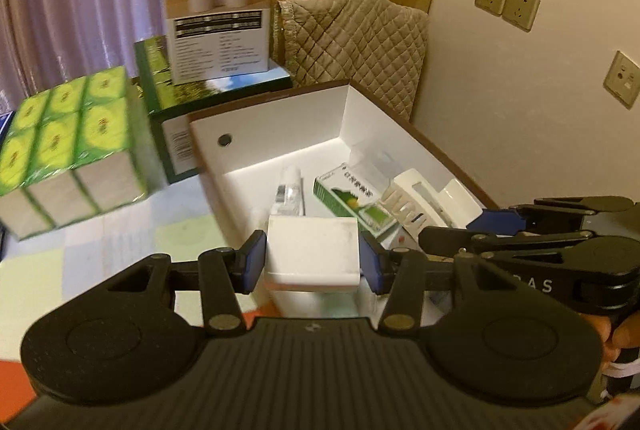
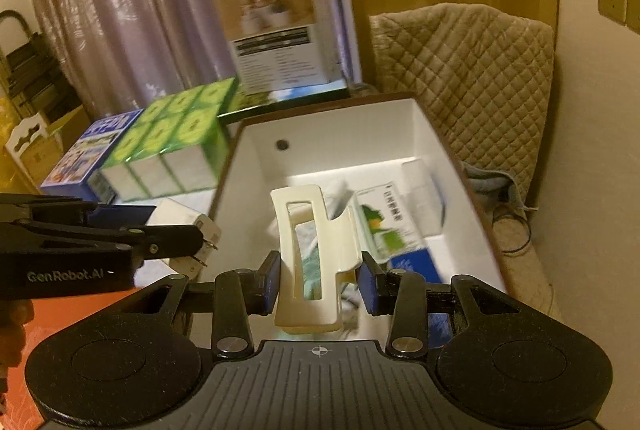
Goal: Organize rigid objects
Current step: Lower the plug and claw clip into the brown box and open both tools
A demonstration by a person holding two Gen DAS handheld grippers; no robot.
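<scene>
I'm holding a white plastic charger block (image 1: 312, 250) in my left tool (image 1: 312, 262) and a cream plastic hair claw (image 2: 312, 258) in my right tool (image 2: 318, 282), both hovering over the open white cardboard box (image 1: 280, 126) to drop them in.

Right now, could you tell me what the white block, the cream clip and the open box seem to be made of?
White block, in the left gripper: probably hard plastic; smooth matte faces, rounded edges, metal prongs in the right view.
Cream clip, in the right gripper: likely moulded plastic; glossy, with cut-out slots.
Open box: seemingly cardboard; thin, flat white walls, brown rim.
</scene>
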